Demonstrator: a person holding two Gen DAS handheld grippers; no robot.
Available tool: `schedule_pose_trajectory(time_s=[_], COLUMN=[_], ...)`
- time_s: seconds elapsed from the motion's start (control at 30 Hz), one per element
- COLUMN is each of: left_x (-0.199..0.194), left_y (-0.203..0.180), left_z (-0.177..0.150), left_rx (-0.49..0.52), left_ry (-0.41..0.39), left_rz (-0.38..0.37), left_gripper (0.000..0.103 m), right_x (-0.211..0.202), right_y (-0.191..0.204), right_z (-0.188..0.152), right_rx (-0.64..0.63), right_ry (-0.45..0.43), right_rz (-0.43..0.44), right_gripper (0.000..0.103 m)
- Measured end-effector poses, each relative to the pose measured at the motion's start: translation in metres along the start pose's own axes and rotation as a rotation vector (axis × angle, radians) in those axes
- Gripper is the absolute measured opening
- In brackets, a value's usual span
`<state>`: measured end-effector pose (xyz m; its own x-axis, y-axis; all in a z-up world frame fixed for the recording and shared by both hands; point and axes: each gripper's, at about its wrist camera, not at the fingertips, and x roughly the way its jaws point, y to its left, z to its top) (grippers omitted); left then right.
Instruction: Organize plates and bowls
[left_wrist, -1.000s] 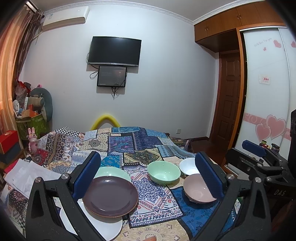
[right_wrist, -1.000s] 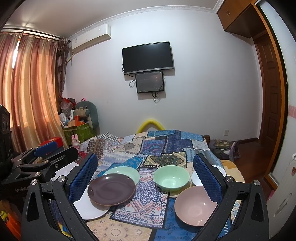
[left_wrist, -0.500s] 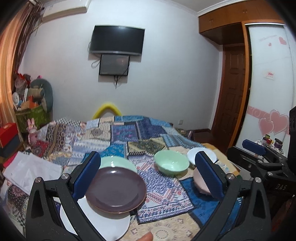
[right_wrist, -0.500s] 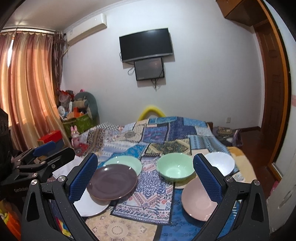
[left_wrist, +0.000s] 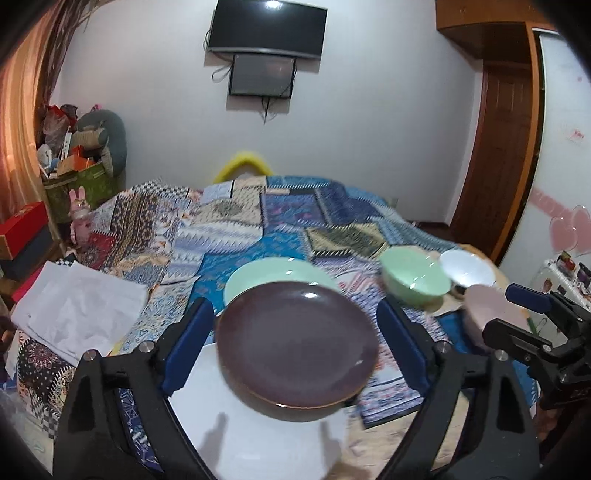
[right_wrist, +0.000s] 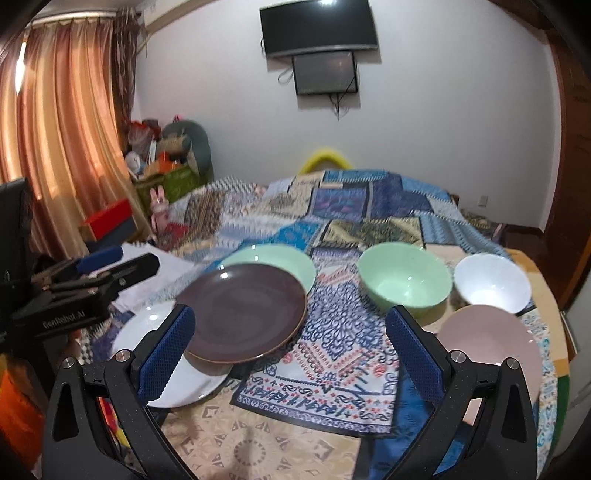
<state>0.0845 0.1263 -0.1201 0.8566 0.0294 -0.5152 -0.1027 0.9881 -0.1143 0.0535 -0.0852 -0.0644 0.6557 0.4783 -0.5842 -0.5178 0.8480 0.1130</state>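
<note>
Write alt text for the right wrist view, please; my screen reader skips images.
The open right gripper hovers over a patterned cloth set with dishes: a dark purple plate overlapping a white plate and a green plate at left, a green bowl, white bowl and pink plate at right. The left gripper shows at the left edge.

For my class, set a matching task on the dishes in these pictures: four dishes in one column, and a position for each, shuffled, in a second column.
Column one:
1. purple plate
2. white plate
3. white bowl
4. pink plate

Column two:
A. farthest to the right, behind the pink dish
B. resting on top, overlapping two other plates
C. partly hidden under a darker plate, nearest the left tool
D. in front of the two bowls, beside the right tool's right finger

Pairs: 1-B, 2-C, 3-A, 4-D
</note>
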Motion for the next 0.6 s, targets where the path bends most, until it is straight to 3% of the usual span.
schedule_pose_trajectory(time_s=[0.23, 0.47, 0.6], left_x=[0.041, 0.084, 0.110], left_y=[0.043, 0.077, 0.091], left_z=[-0.002, -0.004, -0.007], left_rx=[-0.010, -0.023, -0.035], left_ry=[0.123, 0.231, 0.307], left_rz=[0.010, 0.014, -0.023], left_gripper=[0.089, 0.065, 0.044], right_x=[0.045, 0.076, 0.092], right_y=[0.001, 0.001, 0.000], right_z=[0.002, 0.000, -0.002], right_rx=[0.030, 0.039, 0.060], right_ry=[0.117, 0.202, 0.258], right_rz=[-0.017, -0.035, -0.029], right_gripper=[0.102, 0.083, 0.068])
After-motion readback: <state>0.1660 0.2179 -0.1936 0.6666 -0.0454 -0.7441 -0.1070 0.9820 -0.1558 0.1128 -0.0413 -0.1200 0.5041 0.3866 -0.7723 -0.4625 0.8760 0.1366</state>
